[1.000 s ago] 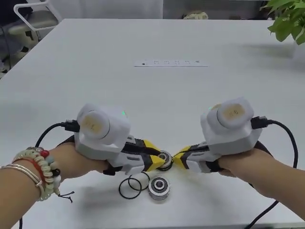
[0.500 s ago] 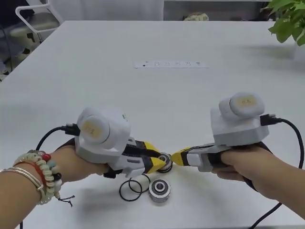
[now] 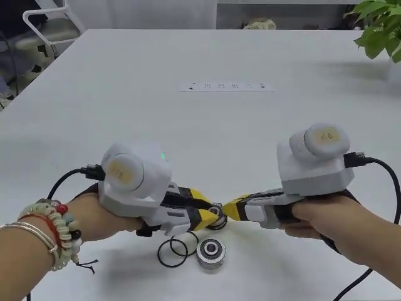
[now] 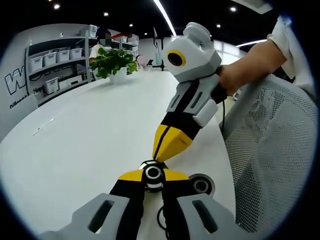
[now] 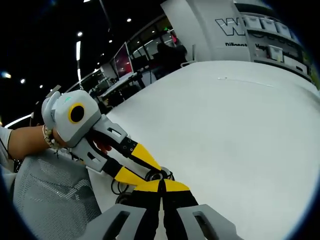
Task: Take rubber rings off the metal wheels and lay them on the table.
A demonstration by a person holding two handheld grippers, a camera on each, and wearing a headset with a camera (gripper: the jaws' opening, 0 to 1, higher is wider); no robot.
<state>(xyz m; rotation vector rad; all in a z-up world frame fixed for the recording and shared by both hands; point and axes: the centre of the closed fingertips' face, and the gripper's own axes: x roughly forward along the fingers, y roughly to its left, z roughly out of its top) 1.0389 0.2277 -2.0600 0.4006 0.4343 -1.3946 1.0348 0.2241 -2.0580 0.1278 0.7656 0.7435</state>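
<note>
Wheel point(image 4: 152, 176), round metal, pinched in left hand-held gripper point(image 3: 212, 217), right hand-held gripper point(image 5: 161, 184) pressed together

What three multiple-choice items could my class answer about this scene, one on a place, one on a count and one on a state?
1. Where is the free metal wheel?
A. On the table, beside the loose rubber rings
B. On the floor
C. On a shelf

2. How many rubber rings lie loose on the table?
A. One
B. Two
C. Four

3. What state is the left gripper in?
A. Open and empty
B. Shut on the held metal wheel
C. Lying flat on the table

Answers:
1. A: the head view shows the wheel lying flat on the table next to the rings.
2. B: two black loops overlap there.
3. B: the left gripper view shows both yellow jaws pressed against the wheel's sides.
</note>
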